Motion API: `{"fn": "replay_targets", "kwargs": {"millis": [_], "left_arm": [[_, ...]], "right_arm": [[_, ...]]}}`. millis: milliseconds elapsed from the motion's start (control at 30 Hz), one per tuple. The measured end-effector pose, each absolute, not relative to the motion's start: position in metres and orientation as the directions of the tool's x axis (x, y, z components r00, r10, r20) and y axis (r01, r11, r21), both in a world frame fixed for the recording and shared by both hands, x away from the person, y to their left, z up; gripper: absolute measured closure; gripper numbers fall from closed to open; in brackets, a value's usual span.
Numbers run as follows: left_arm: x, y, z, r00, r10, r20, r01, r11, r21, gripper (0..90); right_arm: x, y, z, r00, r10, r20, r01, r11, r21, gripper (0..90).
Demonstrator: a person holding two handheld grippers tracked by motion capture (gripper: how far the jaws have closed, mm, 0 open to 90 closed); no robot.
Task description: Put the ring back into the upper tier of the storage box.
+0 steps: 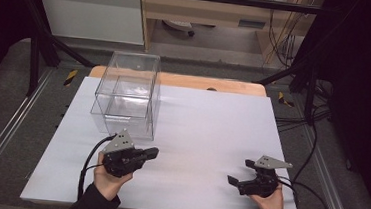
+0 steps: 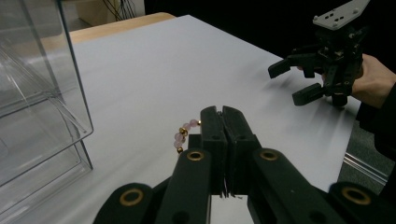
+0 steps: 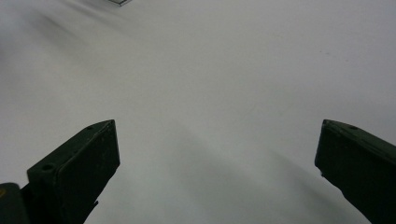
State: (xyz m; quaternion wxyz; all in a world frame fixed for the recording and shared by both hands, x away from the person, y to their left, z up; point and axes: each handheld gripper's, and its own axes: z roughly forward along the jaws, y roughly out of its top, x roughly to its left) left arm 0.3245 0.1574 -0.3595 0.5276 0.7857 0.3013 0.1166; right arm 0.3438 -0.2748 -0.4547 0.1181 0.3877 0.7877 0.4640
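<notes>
Holding a pink bead bracelet (image 2: 186, 135) pinched in the shut left gripper (image 2: 223, 114) beside the clear box (image 1: 126, 94), right gripper (image 1: 242, 173) wide apart over bare table (image 1: 201, 136); next, probably into the box.

Both grippers are black with brass-ringed screws and grey three-cornered top plates; black cables trail; dark sleeves.

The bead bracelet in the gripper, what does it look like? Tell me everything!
The bead bracelet is a string of round pale pink beads with small shiny gold beads between them. Just a short curved stretch of it shows, sticking out at the left side of the left gripper, whose black jaws are shut tight on it. The rest is hidden behind the jaws. It hangs over the white table sheet, near the clear plastic box.
</notes>
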Motion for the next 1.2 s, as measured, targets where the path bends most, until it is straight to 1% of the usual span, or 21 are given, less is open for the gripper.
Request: {"fn": "replay_targets", "kwargs": {"millis": [333, 1200], "left_arm": [[0.322, 0.17, -0.348, 0.782, 0.607, -0.142, 0.331, -0.212, 0.92, 87.9], [0.319, 0.189, -0.328, 0.768, 0.626, -0.134, 0.289, -0.153, 0.945, 87.9]], "right_arm": [[0.344, -0.275, -0.455, -0.67, 0.722, 0.172, 0.5, 0.269, 0.823, 0.4], [0.344, -0.275, -0.455, -0.67, 0.722, 0.171, 0.5, 0.269, 0.823, 0.4]]}}
